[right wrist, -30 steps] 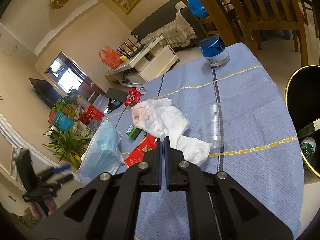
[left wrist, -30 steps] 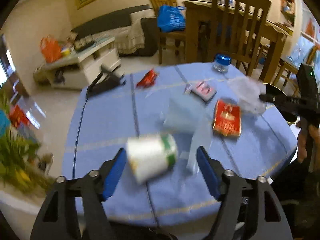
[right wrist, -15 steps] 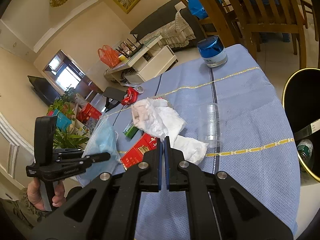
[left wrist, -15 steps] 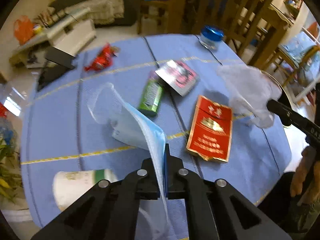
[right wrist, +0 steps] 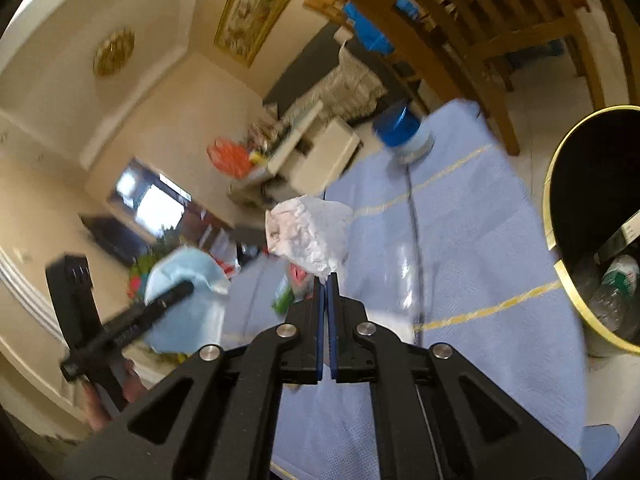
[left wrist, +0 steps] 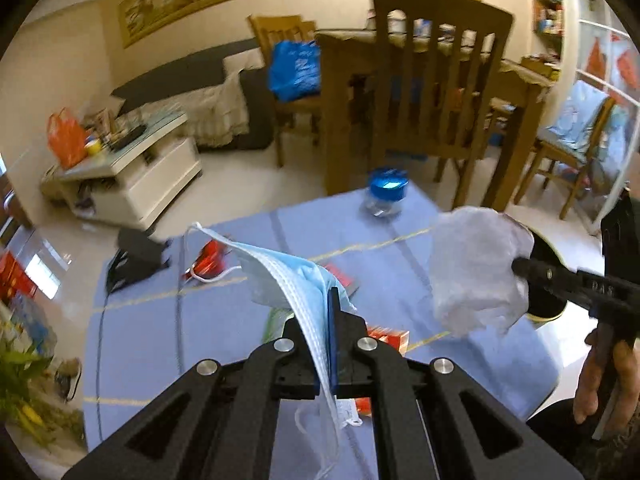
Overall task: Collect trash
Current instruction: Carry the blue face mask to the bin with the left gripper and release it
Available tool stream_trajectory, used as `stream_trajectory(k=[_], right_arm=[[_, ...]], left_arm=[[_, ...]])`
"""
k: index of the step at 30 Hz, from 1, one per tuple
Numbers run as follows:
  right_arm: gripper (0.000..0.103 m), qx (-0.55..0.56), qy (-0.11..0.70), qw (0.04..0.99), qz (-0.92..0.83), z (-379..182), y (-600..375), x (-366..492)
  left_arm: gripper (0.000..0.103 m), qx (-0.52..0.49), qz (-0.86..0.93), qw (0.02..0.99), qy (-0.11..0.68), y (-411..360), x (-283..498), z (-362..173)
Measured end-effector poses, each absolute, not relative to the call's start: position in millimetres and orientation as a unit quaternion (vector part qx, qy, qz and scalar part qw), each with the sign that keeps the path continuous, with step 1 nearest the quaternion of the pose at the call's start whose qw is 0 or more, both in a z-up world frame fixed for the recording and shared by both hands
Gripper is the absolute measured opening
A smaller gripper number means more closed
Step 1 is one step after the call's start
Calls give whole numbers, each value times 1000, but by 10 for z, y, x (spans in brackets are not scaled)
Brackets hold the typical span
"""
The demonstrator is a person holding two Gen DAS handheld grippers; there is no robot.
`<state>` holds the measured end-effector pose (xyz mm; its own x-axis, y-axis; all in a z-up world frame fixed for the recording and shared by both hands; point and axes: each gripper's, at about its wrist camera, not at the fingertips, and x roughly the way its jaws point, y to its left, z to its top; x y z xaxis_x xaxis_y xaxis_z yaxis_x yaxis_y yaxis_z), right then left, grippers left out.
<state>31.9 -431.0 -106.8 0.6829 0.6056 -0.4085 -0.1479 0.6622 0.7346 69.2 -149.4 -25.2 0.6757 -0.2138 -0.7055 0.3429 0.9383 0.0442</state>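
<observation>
While both claws are held above the blue-clothed counter [left wrist: 152,320], each is seen clamped tight on a piece of trash. The left claw [left wrist: 332,300] is angled downward, its jaws pressed together on a pale blue face mask [left wrist: 288,276], which is draped over the fingers with its ear loops hanging free. The right claw [right wrist: 325,284] is tilted less steeply, and a crumpled white tissue [right wrist: 310,236] is pinched at its tips; the hand [left wrist: 600,384] carrying it is seen at the right edge of the left view.

Beside the counter's right edge, a black bin with a gold rim [right wrist: 560,272] is stood on the floor, and a plastic bottle [right wrist: 618,280] is lying inside it.

On the counter, a red packet [left wrist: 386,338] is partly hidden behind the left claw, and a clear plastic cup [right wrist: 404,276] is lying just beyond the right claw. A red wrapper [left wrist: 208,258] and a black stand [left wrist: 136,256] are placed toward the far left corner, and a blue-lidded jar [left wrist: 386,192] is set at the far edge. Wooden chairs [left wrist: 436,92] are ranged beyond.
</observation>
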Motion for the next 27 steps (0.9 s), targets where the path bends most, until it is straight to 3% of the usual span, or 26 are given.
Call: stream_trajectory(k=[9, 16, 19, 21, 24, 27], right_arm=[[2, 315, 244, 917, 30, -471, -5223, 165], [2, 290, 283, 906, -125, -1020, -5670, 154], [22, 311, 317, 880, -165, -1269, -5890, 234], [54, 341, 303, 873, -173, -1316, -6011, 132], [66, 378, 263, 863, -208, -1323, -6196, -72], [69, 402, 232, 857, -223, -1315, -6324, -292]], left_arm=[[3, 85, -249, 900, 348, -2365, 807, -96], [3, 99, -302, 876, 362, -3015, 934, -275], [3, 108, -323, 865, 369, -3337, 989, -379], [3, 116, -331, 859, 373, -3552, 1024, -458], [3, 126, -343, 847, 385, -3843, 1070, -589], [3, 142, -354, 839, 388, -4127, 1097, -707]])
